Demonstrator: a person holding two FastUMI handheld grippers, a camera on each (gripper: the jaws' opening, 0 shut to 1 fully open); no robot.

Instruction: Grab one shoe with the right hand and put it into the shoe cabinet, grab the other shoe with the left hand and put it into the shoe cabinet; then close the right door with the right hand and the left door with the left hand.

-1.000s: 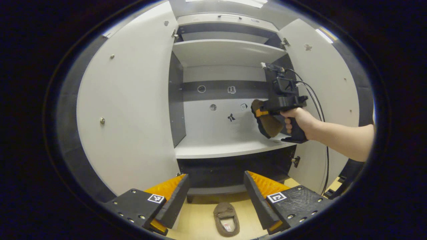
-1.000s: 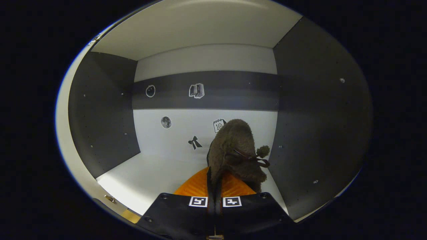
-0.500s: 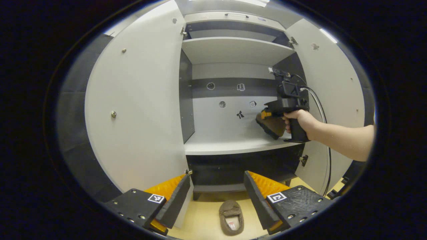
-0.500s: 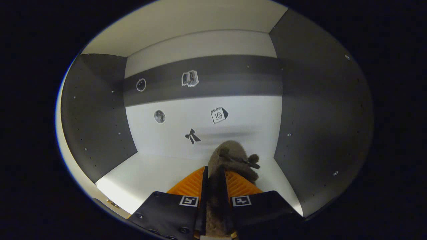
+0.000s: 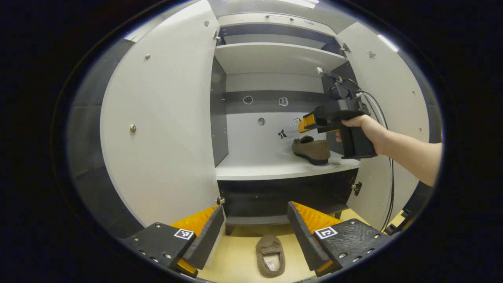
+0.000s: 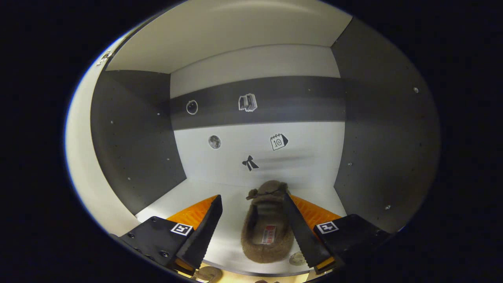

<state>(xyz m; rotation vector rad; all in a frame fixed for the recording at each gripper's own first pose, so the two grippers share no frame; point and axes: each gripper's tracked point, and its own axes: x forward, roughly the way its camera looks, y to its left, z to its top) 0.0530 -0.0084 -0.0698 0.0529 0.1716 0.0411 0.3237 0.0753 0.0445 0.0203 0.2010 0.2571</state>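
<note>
One brown fuzzy shoe (image 6: 267, 224) lies flat on the cabinet's white middle shelf (image 6: 184, 204), toe toward the back wall; the left gripper view has that shoe (image 5: 311, 149) at the shelf's right side. My right gripper (image 6: 251, 228) stands open just above it, fingers apart on either side, touching nothing. From the left gripper view, that right gripper (image 5: 308, 122) hovers above the shoe, held by a hand (image 5: 363, 127). The second brown shoe (image 5: 270, 255) lies on the wooden floor in front of the cabinet, between and beyond my open left gripper (image 5: 254, 232).
Both cabinet doors stand wide open: the left door (image 5: 165, 129) and the right door (image 5: 393, 102). An upper shelf (image 5: 275, 59) sits above. Dark side walls (image 6: 133, 141) and stickers on the back wall (image 6: 275, 141) bound the compartment. A cable (image 5: 387, 188) hangs from the right gripper.
The right gripper lowered the shoe onto the middle shelf, opened and let it go, then lifted slightly. The left gripper has hardly moved.
</note>
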